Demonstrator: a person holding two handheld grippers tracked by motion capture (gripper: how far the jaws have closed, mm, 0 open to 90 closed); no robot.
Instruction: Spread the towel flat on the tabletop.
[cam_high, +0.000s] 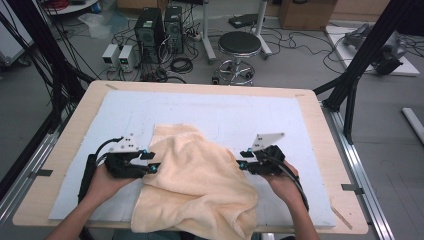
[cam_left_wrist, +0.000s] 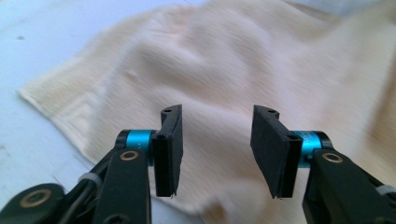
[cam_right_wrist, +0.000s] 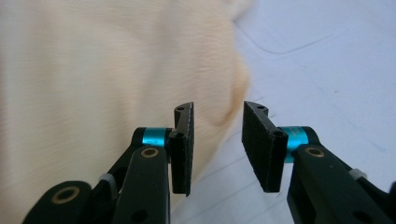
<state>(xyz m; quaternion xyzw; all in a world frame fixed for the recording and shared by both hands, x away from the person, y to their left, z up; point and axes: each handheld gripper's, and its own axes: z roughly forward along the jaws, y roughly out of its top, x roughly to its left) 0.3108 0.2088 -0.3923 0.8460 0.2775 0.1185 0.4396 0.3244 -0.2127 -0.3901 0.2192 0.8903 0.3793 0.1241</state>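
Lying rumpled on the white mat (cam_high: 210, 112), cream terry towel (cam_high: 200, 182) loosely folded, near corner hanging over the table (cam_high: 320, 125) edge, left gripper (cam_high: 156, 167) and right gripper (cam_high: 241, 163) flanking it, jaws of both parted, nothing between them.

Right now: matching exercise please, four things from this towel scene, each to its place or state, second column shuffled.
1. towel
2. left hand-held gripper
3. right hand-held gripper
4. stool

a. on the floor beyond the table
b. open, at the towel's right edge
c. crumpled on the white mat, hanging over the near edge
d. open, at the towel's left edge

Pairs: 1-c, 2-d, 3-b, 4-a
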